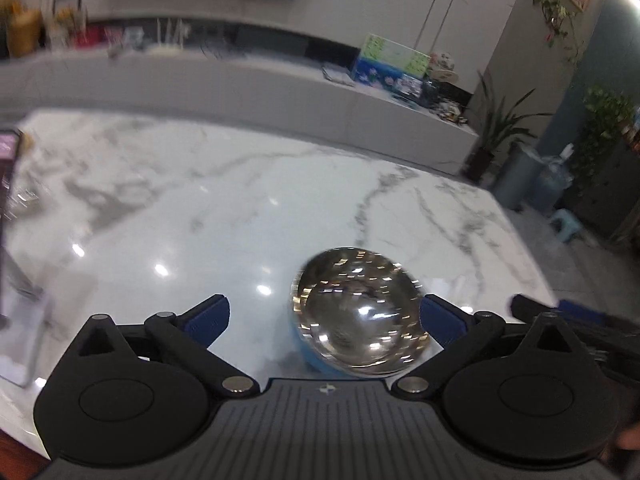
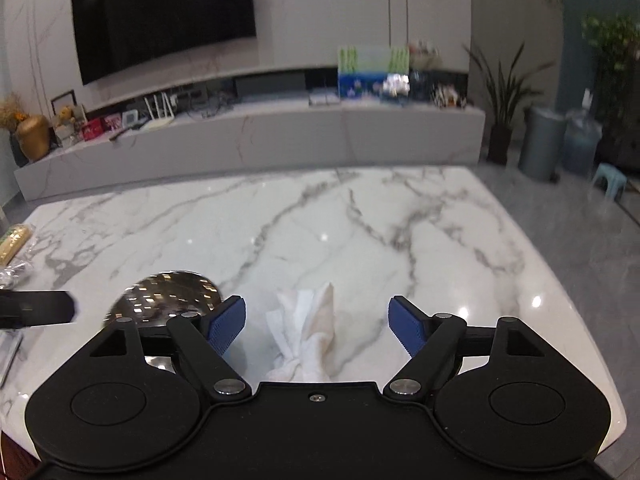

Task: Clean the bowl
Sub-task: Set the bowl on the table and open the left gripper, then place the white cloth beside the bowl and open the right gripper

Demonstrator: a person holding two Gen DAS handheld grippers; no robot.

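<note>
A shiny steel bowl (image 1: 358, 314) with a blue outer wall sits on the white marble table (image 1: 200, 208), between my left gripper's fingers, nearer the right one. My left gripper (image 1: 324, 322) is open wide and holds nothing. In the right wrist view the bowl (image 2: 168, 294) lies at the left, partly hidden behind my right gripper's left finger. A crumpled white tissue (image 2: 306, 334) lies on the table between the blue pads of my right gripper (image 2: 318, 324), which is open and not touching it. The left gripper's black finger (image 2: 36, 308) shows at the left edge.
A yellow packet (image 2: 14, 242) and crinkled plastic lie at the table's left edge. A dark phone-like object (image 1: 8, 168) stands at the left. Behind the table are a low TV bench, plants, a grey bin (image 2: 542, 142) and a small stool. The table edge curves off at the right.
</note>
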